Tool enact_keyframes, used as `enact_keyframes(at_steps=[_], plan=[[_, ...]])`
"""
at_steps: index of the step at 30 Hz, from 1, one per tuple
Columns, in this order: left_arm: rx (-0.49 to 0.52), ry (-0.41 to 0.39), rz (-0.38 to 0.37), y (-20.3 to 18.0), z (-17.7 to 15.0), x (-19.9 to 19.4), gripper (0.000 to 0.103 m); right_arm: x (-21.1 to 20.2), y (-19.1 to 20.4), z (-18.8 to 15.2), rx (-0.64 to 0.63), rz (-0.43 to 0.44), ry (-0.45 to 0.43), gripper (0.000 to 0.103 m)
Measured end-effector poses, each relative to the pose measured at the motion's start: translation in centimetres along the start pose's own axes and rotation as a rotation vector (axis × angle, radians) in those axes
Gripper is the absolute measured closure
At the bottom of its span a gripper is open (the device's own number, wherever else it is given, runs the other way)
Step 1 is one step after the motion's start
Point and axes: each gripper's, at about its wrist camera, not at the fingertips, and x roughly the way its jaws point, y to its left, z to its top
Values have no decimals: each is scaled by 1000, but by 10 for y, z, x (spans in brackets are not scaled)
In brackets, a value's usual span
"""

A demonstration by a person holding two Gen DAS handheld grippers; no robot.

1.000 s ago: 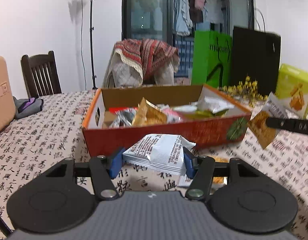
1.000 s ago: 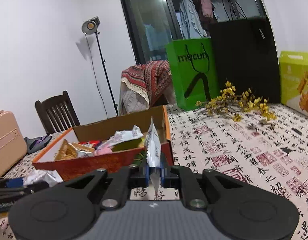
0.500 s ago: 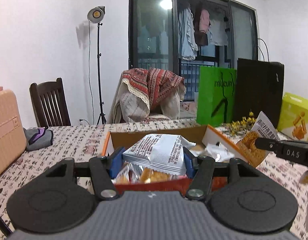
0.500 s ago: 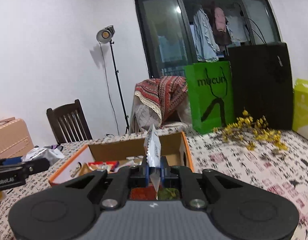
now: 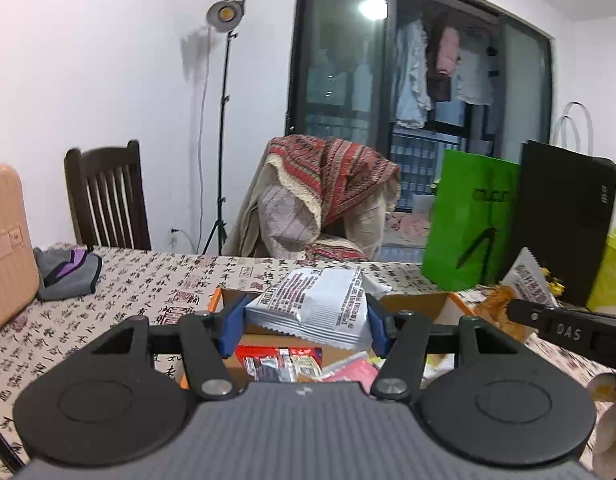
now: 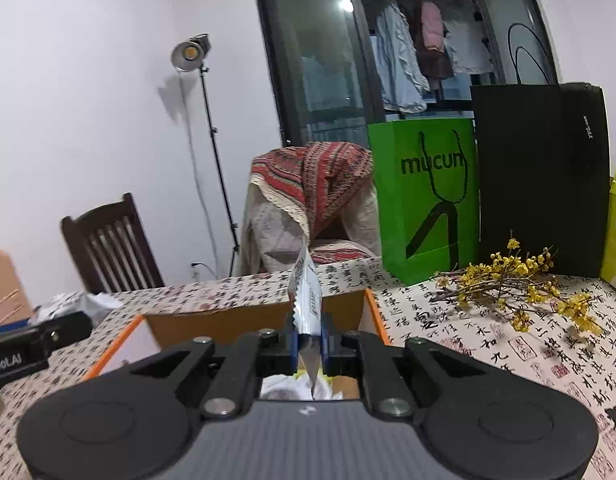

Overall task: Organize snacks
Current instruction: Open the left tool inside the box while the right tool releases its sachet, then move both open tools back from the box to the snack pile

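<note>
**A:** Over the cardboard box [image 5: 419, 300], lower centre of the left view: the left gripper [image 5: 306, 322] has its blue pads clamped on the two sides of a white snack packet [image 5: 315, 306], held flat. Main risk as I judge it: the packet is slippery film, gripped only at its edges, so it could buckle and slide out before it is well inside the box walls.

**B:** And the other side?

**A:** Right gripper [image 6: 308, 340], centre of the right view: jaws pressed nearly together on the thin sealed edge of an orange-and-white snack packet [image 6: 306, 292], which stands on edge above the box [image 6: 248, 320]. A pinch on a seam that narrow lets the packet swing (a tilt could catch the far wall on release).

**B:** Poses?

**A:** Both grippers point slightly downward, side by side; each shows at the edge of the other's view, so a clash over the box is possible. The box already holds several wrappers, so the new ones may pile up and spill.
</note>
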Motion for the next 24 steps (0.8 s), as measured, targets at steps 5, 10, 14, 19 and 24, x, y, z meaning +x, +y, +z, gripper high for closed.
enact_keyframes(at_steps=[5, 10, 14, 19, 24], plan=[[-29, 37, 28, 11, -5, 37, 43, 33, -4, -2, -11, -28, 7, 93], [-36, 43, 35, 22, -16, 52, 43, 42, -7, -19, -66, -41, -14, 93], [-26, 49, 35, 23, -22, 56, 41, 48, -4, -26, -104, -33, 5, 92], [-42, 41, 24, 24, -25, 54, 5, 49, -8, -26, -83, -16, 35, 85], [-45, 38, 10, 23, -26, 49, 0, 41, -10, -25, -64, 15, 20, 20]])
